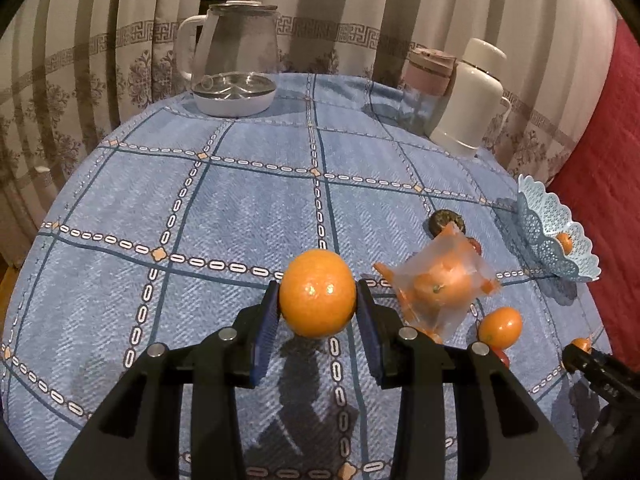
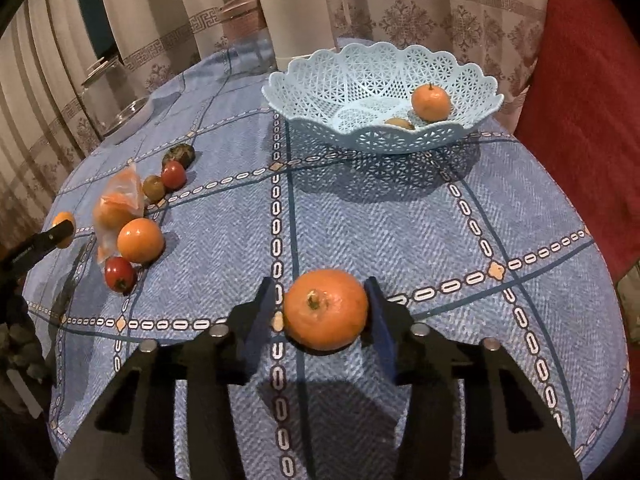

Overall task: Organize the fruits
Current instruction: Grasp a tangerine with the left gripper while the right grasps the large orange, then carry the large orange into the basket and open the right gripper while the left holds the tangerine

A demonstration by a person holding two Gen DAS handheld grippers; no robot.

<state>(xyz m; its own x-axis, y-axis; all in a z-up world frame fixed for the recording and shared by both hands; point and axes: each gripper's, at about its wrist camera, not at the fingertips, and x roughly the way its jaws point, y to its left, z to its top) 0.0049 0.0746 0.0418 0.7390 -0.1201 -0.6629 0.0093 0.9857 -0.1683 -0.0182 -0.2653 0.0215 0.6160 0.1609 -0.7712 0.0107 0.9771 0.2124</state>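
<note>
My left gripper (image 1: 318,312) is shut on a smooth orange (image 1: 317,293) and holds it above the blue checked tablecloth. My right gripper (image 2: 325,312) is shut on a stemmed tangerine (image 2: 326,309), also above the cloth. A pale blue lattice basket (image 2: 360,136) stands ahead of the right gripper with a tangerine (image 2: 431,102) and a smaller fruit (image 2: 399,123) in it; it also shows at the right in the left wrist view (image 1: 540,236). A plastic bag of oranges (image 1: 438,280), a loose orange (image 2: 140,240) and red tomatoes (image 2: 119,274) lie between the grippers.
A glass kettle (image 1: 234,60) stands at the far edge of the table. A white thermos (image 1: 468,98) and a pink-lidded jar (image 1: 428,80) stand at the far right. A dark round fruit (image 2: 179,155) lies by the bag. Curtains hang behind; a red cushion (image 2: 580,120) is at the right.
</note>
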